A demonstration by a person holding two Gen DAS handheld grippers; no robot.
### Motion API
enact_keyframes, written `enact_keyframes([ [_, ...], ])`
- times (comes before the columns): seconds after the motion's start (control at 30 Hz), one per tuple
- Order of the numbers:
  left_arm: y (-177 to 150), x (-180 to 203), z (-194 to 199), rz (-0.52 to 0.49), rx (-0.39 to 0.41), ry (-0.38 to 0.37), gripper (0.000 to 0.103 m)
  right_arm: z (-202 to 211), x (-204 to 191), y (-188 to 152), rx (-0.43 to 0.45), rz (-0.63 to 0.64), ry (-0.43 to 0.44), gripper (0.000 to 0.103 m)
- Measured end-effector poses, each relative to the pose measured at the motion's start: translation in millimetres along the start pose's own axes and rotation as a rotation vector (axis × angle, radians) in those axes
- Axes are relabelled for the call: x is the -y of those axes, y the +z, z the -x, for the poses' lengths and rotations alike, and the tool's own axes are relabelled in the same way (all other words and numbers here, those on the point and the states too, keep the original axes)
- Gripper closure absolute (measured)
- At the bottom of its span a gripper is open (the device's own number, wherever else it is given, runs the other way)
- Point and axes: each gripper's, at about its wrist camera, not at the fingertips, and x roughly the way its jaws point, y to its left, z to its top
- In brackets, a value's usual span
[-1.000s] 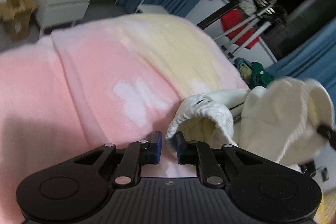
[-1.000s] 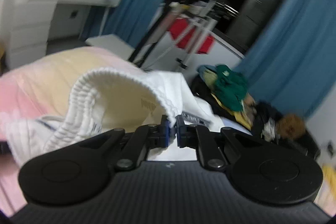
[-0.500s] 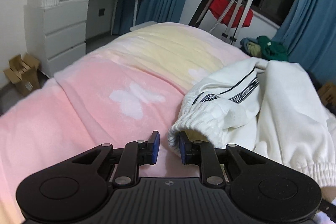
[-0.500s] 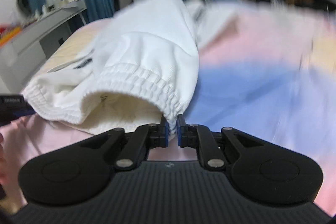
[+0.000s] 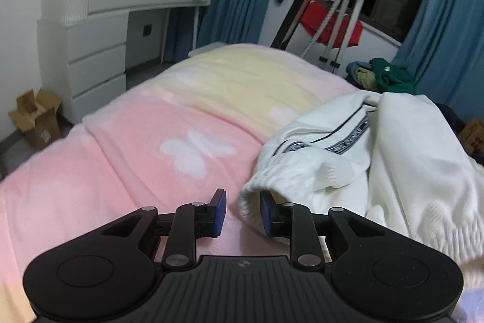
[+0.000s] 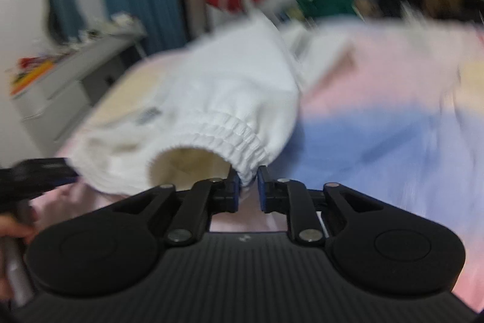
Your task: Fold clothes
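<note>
A white sweatshirt with a black-and-white trim band (image 5: 372,153) lies bunched on the pink and yellow blanket (image 5: 151,141). My left gripper (image 5: 240,212) is open, with a ribbed cuff (image 5: 272,183) lying just between and past its pads, not pinched. In the blurred right wrist view my right gripper (image 6: 248,186) has its pads slightly apart around the ribbed hem (image 6: 239,135) of the sweatshirt; the hem edge still sits between them. The left gripper (image 6: 36,174) shows at the left edge there.
A white drawer unit and desk (image 5: 99,29) stand to the left of the bed. A cardboard box (image 5: 36,117) is on the floor. A drying rack with a red cloth (image 5: 332,20) and a pile of green clothes (image 5: 381,77) stand behind. The blanket (image 6: 378,141) turns blue on the right.
The sweatshirt was swung down and laid on the bed. My left gripper's pads have spread wider apart. My right gripper's pads have parted slightly from the hem that they pinched.
</note>
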Motion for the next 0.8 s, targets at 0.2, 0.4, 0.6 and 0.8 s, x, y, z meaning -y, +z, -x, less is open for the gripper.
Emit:
enact_keyframes([
  [0.2,0.3,1.0,-1.2,-0.01,-0.014,-0.01,0.078,28.9,-1.8,10.7,0.074,0.041,0.105,0.085],
  [0.4,2.4,-3.7,-2.9,0.014,-0.017,-0.01,0.078,15.5,24.7,13.7,0.132,-0.148,0.115,0.048],
  [0.6,5.9,-12.2,-4.3,0.061,-0.022,0.009,0.077,-41.5,28.3,-2.8,0.007,-0.192,0.032,0.048],
  [0.8,14.5,-40.4,-2.6,0.231,-0.047,-0.037,0.071,-63.4,16.5,-19.9,-0.073,-0.122,-0.03,0.048],
])
